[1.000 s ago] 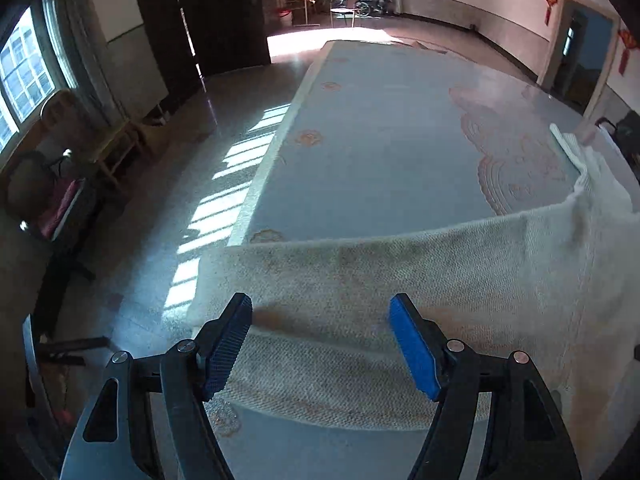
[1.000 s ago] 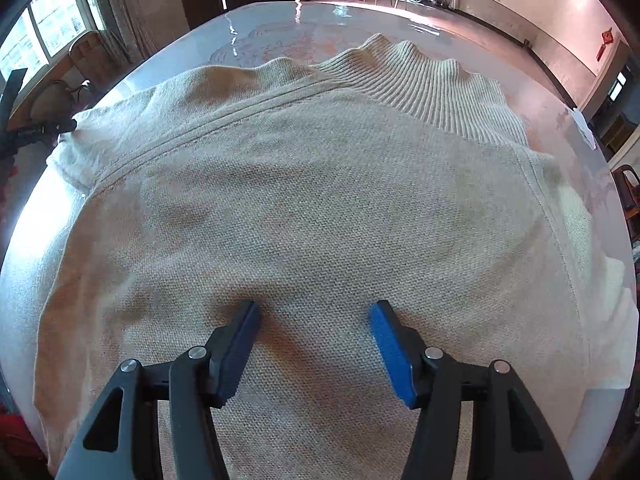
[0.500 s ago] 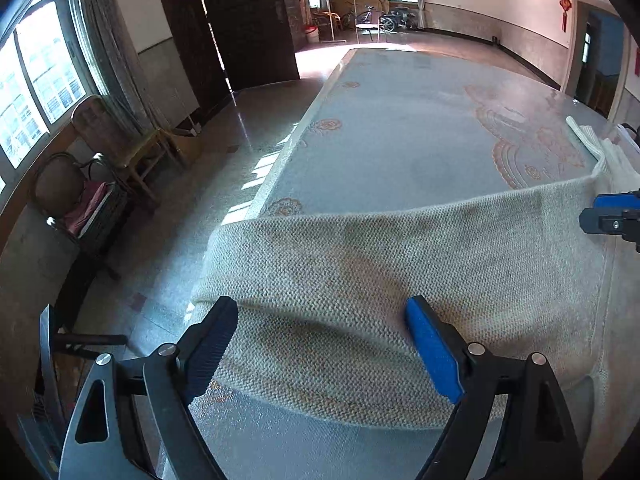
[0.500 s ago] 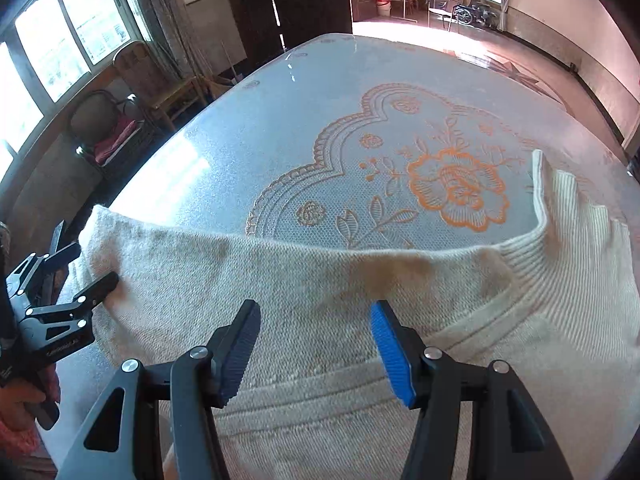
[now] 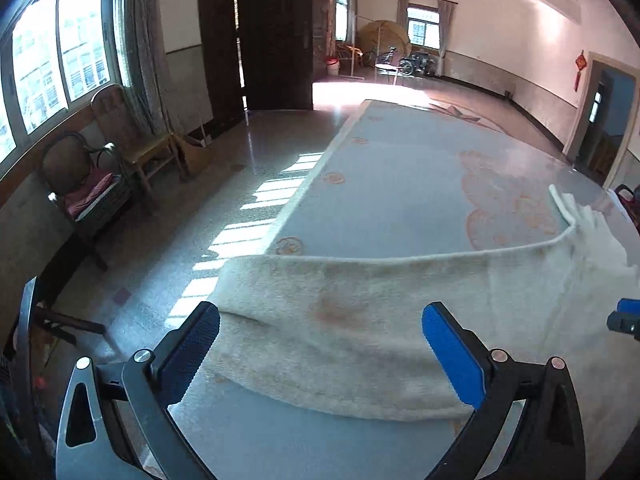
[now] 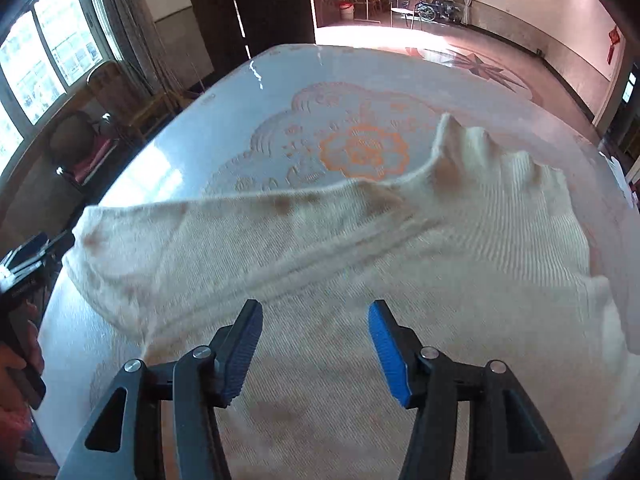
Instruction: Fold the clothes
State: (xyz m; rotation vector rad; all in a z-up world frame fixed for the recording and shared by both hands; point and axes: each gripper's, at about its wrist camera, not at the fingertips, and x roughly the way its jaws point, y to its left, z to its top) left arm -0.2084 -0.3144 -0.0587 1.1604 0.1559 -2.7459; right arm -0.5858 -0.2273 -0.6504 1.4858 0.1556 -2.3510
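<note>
A cream knitted sweater with a ribbed collar (image 6: pixel 360 264) lies spread across the lower half of the frame on a glass-topped desk with an orange floral pattern (image 6: pixel 360 148). The left gripper (image 5: pixel 320 344) has just been opening; its fingers stand wide apart, the folded edge lying loose between them, ungripped. The right gripper (image 6: pixel 316 336) hovers half-open over the body, holding nothing. Risk: the released fold may spring back or slip on the smooth glass, since nothing pins it.
</note>
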